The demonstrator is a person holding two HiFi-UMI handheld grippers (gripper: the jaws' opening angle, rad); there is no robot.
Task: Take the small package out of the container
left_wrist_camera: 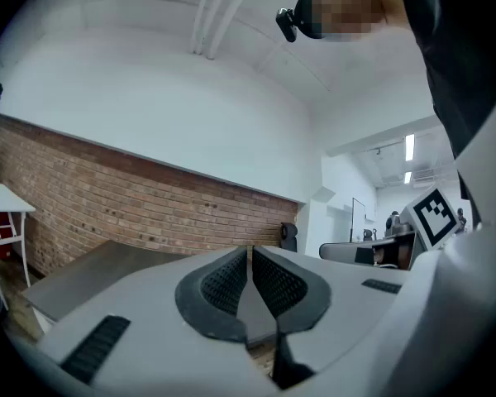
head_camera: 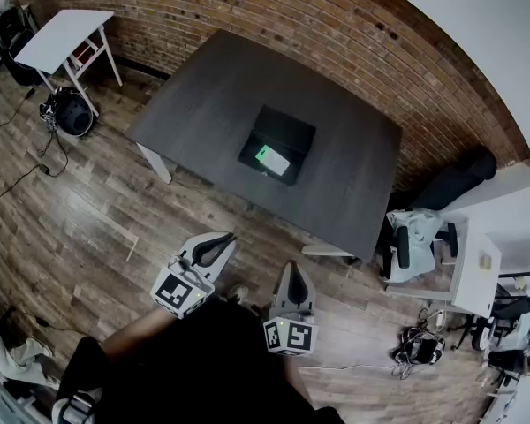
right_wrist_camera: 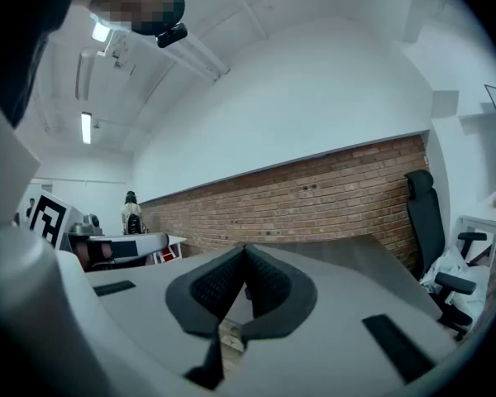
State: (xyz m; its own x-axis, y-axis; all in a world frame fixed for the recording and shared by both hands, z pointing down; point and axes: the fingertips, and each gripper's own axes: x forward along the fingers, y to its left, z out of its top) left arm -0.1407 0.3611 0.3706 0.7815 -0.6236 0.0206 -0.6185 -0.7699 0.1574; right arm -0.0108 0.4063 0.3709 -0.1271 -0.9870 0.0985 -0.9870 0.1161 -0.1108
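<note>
Your jaws: left gripper [head_camera: 223, 237], right gripper [head_camera: 293, 267] both closed, empty.
Small package [head_camera: 272, 159]: well ahead in container [head_camera: 287, 129], long axis slanted; left seems nearer.

Held left gripper [head_camera: 223, 237] and right gripper [head_camera: 294, 268] low over wood floor [head_camera: 115, 210], well short of dark table [head_camera: 203, 104]; saw small package [head_camera: 272, 159] lying inside black container [head_camera: 290, 129].

Dark charcoal-grey table [head_camera: 203, 95], black container [head_camera: 290, 127], and the small package [head_camera: 271, 159] is white with a bright green patch. Brick wall [head_camera: 274, 11] is reddish-brown with pale mortar lines, floor [head_camera: 88, 210] is streaky brown wood planks. Left gripper [head_camera: 227, 236] and right gripper [head_camera: 295, 266] are both light grey, with black dimpled pads [left_wrist_camera: 223, 284] and black-and-white square-patterned marker cubes [head_camera: 178, 295].
</note>
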